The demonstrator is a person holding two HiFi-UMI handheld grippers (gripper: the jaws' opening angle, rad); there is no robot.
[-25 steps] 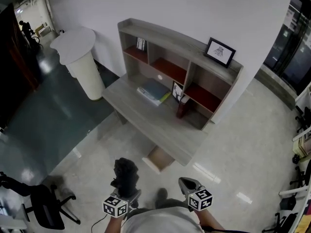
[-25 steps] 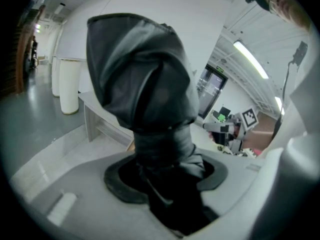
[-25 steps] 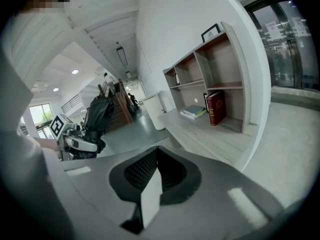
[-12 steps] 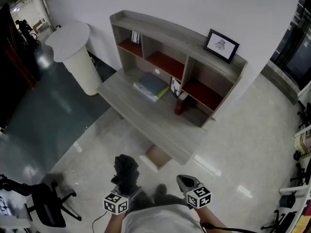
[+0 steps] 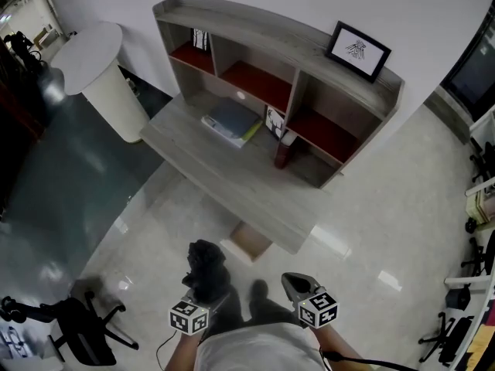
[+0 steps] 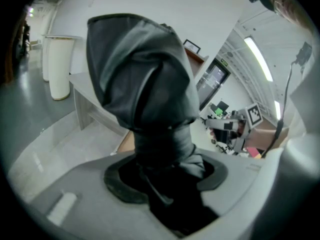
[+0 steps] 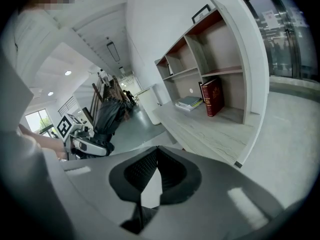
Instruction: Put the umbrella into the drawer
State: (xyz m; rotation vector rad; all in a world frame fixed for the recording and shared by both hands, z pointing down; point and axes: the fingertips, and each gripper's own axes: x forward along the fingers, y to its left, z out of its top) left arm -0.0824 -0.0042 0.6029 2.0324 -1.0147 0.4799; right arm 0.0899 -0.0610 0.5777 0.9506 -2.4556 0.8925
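Closing in on the desk (image 5: 232, 184)

My left gripper (image 6: 165, 171) grips the umbrella (image 6: 145, 94), my right gripper (image 7: 156, 156) is pinched together, empty; desk looks nearer than a second ago, drawer (image 5: 249, 242) next.

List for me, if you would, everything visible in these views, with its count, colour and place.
desk: one, grey wood, against the white wall
shelf unit: one, grey with red-brown compartments, on the desk's back
picture frame: one, black, on top of the shelf unit, at its right
book stack: one, blue-grey and green, flat on the desk
red book: one, dark red, upright on the desk
round table: one, white, left of the desk
drawer: one, light wood, apparently pulled out under the desk's front
office chair: one, black, lower left floor
umbrella: one, black, folded, in the left gripper
left gripper: grey, clamped on the umbrella
right gripper: grey, shut, empty
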